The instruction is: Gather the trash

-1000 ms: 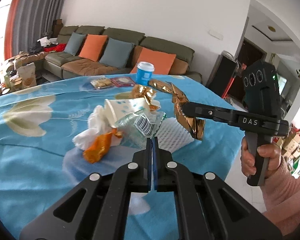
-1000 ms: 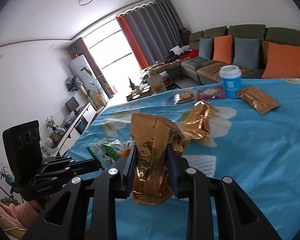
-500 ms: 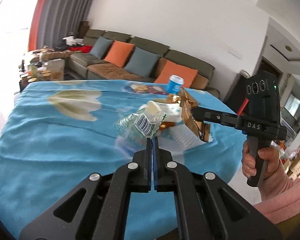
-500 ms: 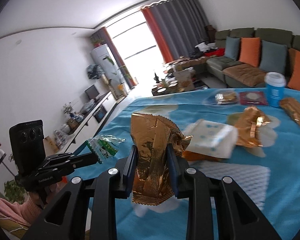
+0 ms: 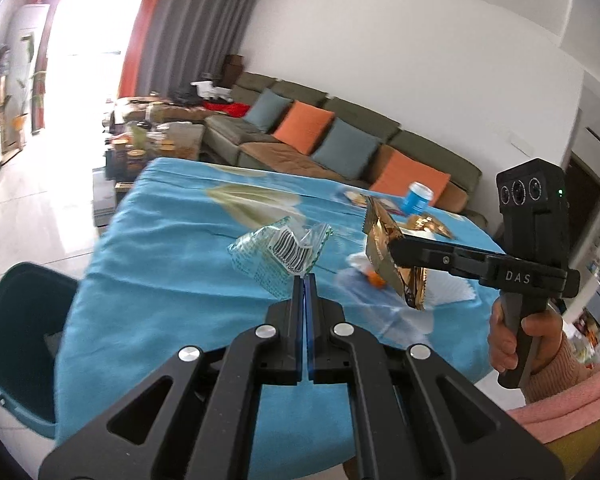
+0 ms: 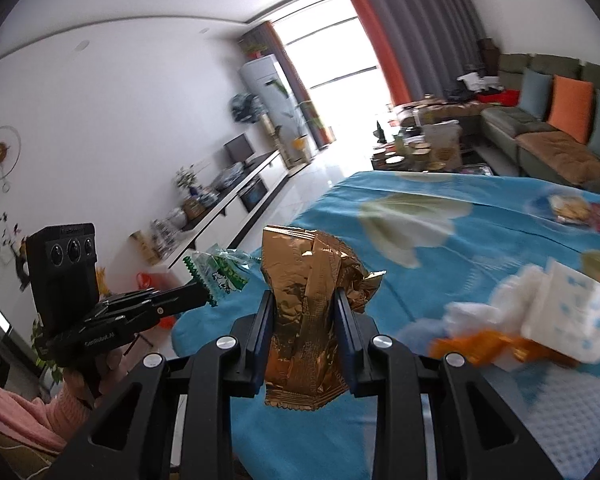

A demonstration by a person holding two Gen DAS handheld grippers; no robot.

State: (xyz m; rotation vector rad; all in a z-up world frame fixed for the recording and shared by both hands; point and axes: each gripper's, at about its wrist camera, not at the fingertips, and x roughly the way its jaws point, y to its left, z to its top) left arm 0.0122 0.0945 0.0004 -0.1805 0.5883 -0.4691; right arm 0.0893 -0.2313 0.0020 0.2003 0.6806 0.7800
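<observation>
My left gripper (image 5: 304, 280) is shut on a clear green-printed plastic wrapper (image 5: 278, 254) with a barcode and holds it above the blue tablecloth; the wrapper also shows in the right wrist view (image 6: 216, 274). My right gripper (image 6: 305, 300) is shut on a crumpled gold foil wrapper (image 6: 310, 312), also seen in the left wrist view (image 5: 388, 256). A dark green bin (image 5: 16, 344) stands on the floor at the table's left. Tissue, an orange wrapper and a white pack (image 6: 540, 320) lie on the table.
The table has a blue flowered cloth (image 5: 172, 280). A blue cup (image 5: 418, 198) and more wrappers (image 5: 428, 226) lie at its far side. A white mesh mat (image 6: 572, 412) lies near the pile. A sofa (image 5: 320, 140) stands behind.
Both grippers have swung left with their wrappers, away from the trash pile. The green bin has come into the left wrist view.
</observation>
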